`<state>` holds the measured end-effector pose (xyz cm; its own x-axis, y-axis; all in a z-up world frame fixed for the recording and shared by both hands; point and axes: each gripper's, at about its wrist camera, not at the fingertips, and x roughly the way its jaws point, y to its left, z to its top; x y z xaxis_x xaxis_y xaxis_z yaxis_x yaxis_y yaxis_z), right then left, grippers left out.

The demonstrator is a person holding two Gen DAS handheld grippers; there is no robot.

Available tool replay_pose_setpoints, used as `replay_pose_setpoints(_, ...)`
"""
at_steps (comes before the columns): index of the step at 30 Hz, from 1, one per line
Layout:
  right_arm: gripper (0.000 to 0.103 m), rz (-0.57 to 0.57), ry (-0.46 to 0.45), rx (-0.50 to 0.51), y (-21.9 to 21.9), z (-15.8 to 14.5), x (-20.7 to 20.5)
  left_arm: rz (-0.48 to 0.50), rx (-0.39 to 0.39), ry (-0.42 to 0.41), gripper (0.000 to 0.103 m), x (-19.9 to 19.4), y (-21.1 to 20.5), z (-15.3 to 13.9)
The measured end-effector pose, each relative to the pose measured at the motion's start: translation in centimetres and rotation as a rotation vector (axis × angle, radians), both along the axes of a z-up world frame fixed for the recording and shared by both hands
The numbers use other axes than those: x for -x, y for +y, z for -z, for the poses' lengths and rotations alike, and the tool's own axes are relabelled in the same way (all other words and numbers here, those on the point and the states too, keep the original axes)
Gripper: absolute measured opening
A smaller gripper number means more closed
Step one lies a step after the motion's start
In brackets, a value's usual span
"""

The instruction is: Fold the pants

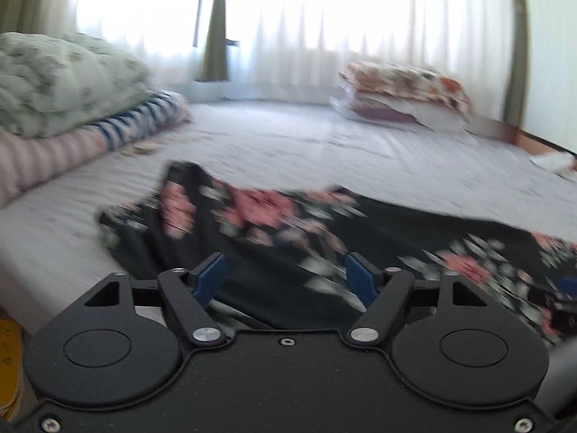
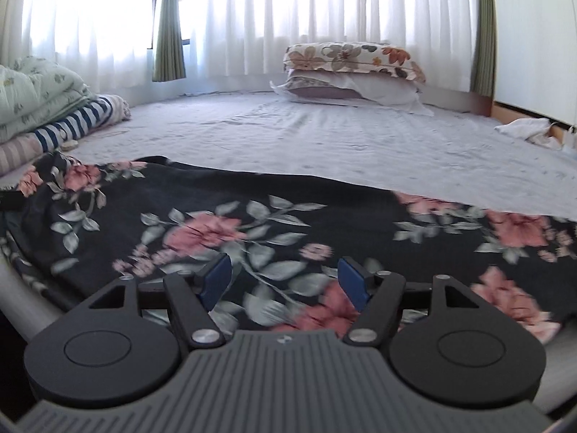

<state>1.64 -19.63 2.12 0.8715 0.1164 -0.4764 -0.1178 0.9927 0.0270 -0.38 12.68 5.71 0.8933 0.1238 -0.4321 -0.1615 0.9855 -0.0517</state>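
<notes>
— So where are the pants point(image 2: 252, 223) right now?

— Spread across the near edge of the bed point(image 2: 324, 137), dark cloth with pink flowers and grey leaves, running left to right under both claws. Its left end is bunched and rumpled rather than flat.

— And the claws?

— The right gripper point(image 2: 285, 281) hangs just over the fabric with its blue pads apart and nothing pinched between them, so released. The left gripper point(image 1: 286, 278) also shows a gap between its pads, with cloth below but not clamped; that view is blurred, so I read it as released too.

— What could go wrong from here?

— I'd say a pinch could catch only the top layer, since the cloth looks thin and slippery, and the fold would drag crooked. That bunched left end could get folded in as a lump. The pants also lie close to the mattress edge, so a pull towards us might slide them off.

— And around them?

— A pale wrinkled sheet covers the bed. Folded quilts point(image 2: 39, 90) sit stacked at the left, two pillows point(image 2: 353, 68) at the far side, and white curtains point(image 2: 288, 11) glow bright behind
</notes>
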Motion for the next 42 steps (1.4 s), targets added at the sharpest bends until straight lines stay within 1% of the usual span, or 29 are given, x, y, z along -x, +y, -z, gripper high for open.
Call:
replay_pose_setpoints(1,0.078,-0.010,-0.001,-0.004,0.8,0.1,-0.5,-0.032,-0.001,0.004,0.037,-0.5,1.6,-0.2)
replay_pose_setpoints(2,0.078,-0.019,-0.001,-0.003,1.6,0.3,-0.9,-0.065,0.007,0.022,0.015,-1.2,3.2,-0.3)
replay_pose_setpoints(3,0.078,-0.026,0.001,-0.001,2.3,0.5,-1.3,-0.100,0.030,0.035,0.011,-1.8,4.8,-0.4)
replay_pose_setpoints(6,0.078,-0.043,0.014,-0.002,4.0,1.1,-2.2,-0.195,0.131,0.038,0.011,-3.7,9.3,0.0)
replay_pose_setpoints(9,0.078,-0.051,0.041,0.007,5.2,2.0,-2.8,-0.257,0.186,0.078,0.010,-6.0,12.6,1.5)
replay_pose_setpoints(11,0.079,-0.048,0.031,0.030,5.7,2.4,-2.8,-0.289,0.207,0.104,0.010,-7.3,14.0,2.6)
replay_pose_setpoints(12,0.079,-0.050,0.029,0.042,5.9,2.4,-2.9,-0.316,0.201,0.122,0.010,-8.0,14.6,3.2)
replay_pose_setpoints(13,0.079,-0.051,0.029,0.046,5.9,2.5,-2.9,-0.350,0.178,0.136,0.010,-8.4,15.0,3.6)
replay_pose_setpoints(15,0.080,-0.053,0.033,0.039,5.7,2.5,-3.0,-0.436,0.082,0.137,0.013,-9.0,15.1,4.1)
replay_pose_setpoints(16,0.081,-0.054,0.034,0.033,5.7,2.6,-3.0,-0.470,0.038,0.127,0.016,-9.3,15.1,4.3)
replay_pose_setpoints(17,0.081,-0.054,0.033,0.032,5.6,2.7,-3.1,-0.491,0.008,0.118,0.028,-9.5,15.2,4.4)
replay_pose_setpoints(18,0.082,-0.055,0.031,0.035,5.7,2.8,-3.1,-0.499,-0.003,0.111,0.044,-9.8,15.3,4.4)
replay_pose_setpoints(19,0.083,-0.056,0.028,0.044,5.8,2.9,-3.2,-0.504,0.003,0.106,0.050,-10.0,15.4,4.5)
replay_pose_setpoints(20,0.083,-0.057,0.027,0.052,5.9,2.9,-3.2,-0.498,0.026,0.106,0.054,-10.3,15.8,4.7)
replay_pose_setpoints(21,0.083,-0.058,0.027,0.055,6.0,2.9,-3.2,-0.483,0.068,0.115,0.053,-10.7,16.4,4.8)
replay_pose_setpoints(22,0.083,-0.058,0.027,0.054,6.0,2.9,-3.3,-0.480,0.111,0.126,0.051,-10.8,17.0,5.1)
replay_pose_setpoints(23,0.084,-0.059,0.028,0.050,5.9,2.9,-3.3,-0.496,0.140,0.137,0.033,-10.9,17.5,5.4)
replay_pose_setpoints(24,0.084,-0.059,0.030,0.046,5.8,3.0,-3.3,-0.514,0.123,0.134,0.019,-10.8,17.6,5.4)
replay_pose_setpoints(26,0.084,-0.060,0.030,0.044,5.8,3.0,-3.3,-0.545,0.046,0.136,0.017,-10.6,17.3,5.1)
replay_pose_setpoints(28,0.085,-0.058,0.026,0.045,5.8,3.1,-3.3,-0.565,-0.066,0.151,0.018,-10.7,16.3,5.0)
replay_pose_setpoints(29,0.085,-0.058,0.024,0.047,5.8,3.1,-3.3,-0.561,-0.113,0.171,0.021,-11.0,15.9,5.2)
replay_pose_setpoints(30,0.085,-0.058,0.023,0.048,5.8,3.1,-3.2,-0.563,-0.144,0.188,0.026,-11.2,15.7,5.3)
replay_pose_setpoints(31,0.085,-0.058,0.023,0.047,5.8,3.1,-3.2,-0.572,-0.161,0.200,0.030,-11.4,15.5,5.4)
replay_pose_setpoints(32,0.085,-0.058,0.024,0.047,5.8,3.1,-3.2,-0.583,-0.166,0.204,0.037,-11.4,15.4,5.2)
replay_pose_setpoints(33,0.085,-0.058,0.024,0.046,5.8,3.1,-3.2,-0.593,-0.159,0.195,0.040,-11.3,15.4,4.9)
replay_pose_setpoints(36,0.085,-0.059,0.023,0.046,5.8,3.1,-3.2,-0.594,-0.093,0.107,0.043,-10.2,15.5,3.4)
replay_pose_setpoints(37,0.085,-0.059,0.022,0.046,5.8,3.1,-3.2,-0.583,-0.081,0.083,0.042,-9.8,15.4,2.7)
replay_pose_setpoints(39,0.085,-0.059,0.023,0.046,5.8,3.1,-3.2,-0.526,-0.090,0.038,0.004,-9.4,14.5,1.4)
replay_pose_setpoints(42,0.085,-0.059,0.024,0.046,5.8,3.1,-3.2,-0.438,-0.174,-0.020,0.006,-9.5,11.9,0.0)
